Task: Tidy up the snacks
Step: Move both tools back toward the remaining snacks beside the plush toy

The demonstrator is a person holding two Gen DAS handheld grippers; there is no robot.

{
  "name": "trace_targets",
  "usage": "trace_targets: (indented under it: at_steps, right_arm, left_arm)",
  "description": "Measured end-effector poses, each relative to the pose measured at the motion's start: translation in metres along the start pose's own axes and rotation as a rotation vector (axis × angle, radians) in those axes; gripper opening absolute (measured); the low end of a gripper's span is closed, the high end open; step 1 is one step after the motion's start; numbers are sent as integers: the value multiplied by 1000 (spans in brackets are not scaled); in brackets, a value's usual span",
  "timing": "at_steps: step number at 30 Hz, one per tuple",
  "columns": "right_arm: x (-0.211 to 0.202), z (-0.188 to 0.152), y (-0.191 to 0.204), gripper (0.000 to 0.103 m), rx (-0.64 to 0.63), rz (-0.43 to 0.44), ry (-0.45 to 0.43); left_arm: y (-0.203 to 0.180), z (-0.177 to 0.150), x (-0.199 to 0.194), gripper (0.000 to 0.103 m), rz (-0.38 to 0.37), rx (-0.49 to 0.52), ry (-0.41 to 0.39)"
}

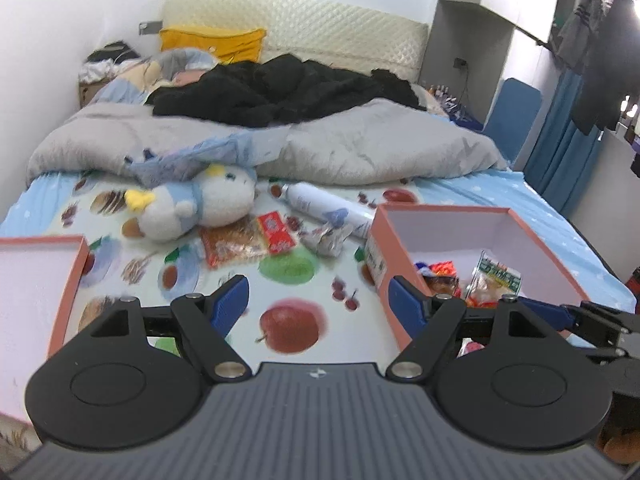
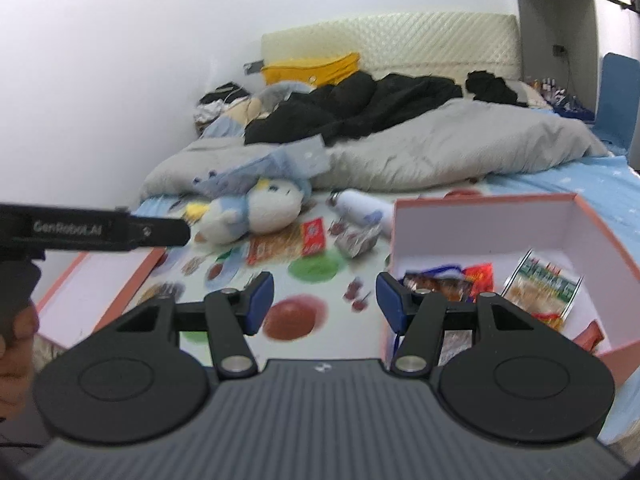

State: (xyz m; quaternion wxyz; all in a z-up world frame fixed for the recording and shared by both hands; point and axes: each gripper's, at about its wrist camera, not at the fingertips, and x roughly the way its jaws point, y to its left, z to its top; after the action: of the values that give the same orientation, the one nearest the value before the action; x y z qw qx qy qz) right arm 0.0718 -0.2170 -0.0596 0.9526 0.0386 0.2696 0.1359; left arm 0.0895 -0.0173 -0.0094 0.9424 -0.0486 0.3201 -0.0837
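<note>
messy bed (image 1: 500, 196), fruit-print sheet | both jaws wide apart, holding nothing | loose snack packets (image 1: 248, 240) lie well ahead of left gripper (image 1: 320, 300) | box (image 2: 480, 216) sits right of right gripper (image 2: 325, 300) | I'd pinch one flat packet by its edge

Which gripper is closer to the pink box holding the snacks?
Right. The right gripper has a fingertip at the pink box front wall; the left gripper sits further left, over the fruit-print sheet.
</note>
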Motion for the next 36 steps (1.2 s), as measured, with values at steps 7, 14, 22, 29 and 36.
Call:
trace_targets:
  at_steps: [7, 14, 22, 29, 36]
  right_arm:
    - [15, -14, 15, 59, -14, 18, 49]
    - [39, -8, 23, 59, -25, 9, 67]
    - [95, 4, 25, 59, -52, -12, 112]
    - [162, 15, 22, 59, -49, -54, 153]
    - [232, 28, 12, 59, 48, -146, 174]
  left_arm:
    - [29, -21, 9, 81, 24, -66, 51]
    - [54, -24, 40, 81, 50, -101, 93]
    - [80, -26, 117, 81, 80, -142, 152]
    - [115, -12, 196, 81, 70, -155, 202]
    - [130, 10, 274, 81, 39, 43, 254]
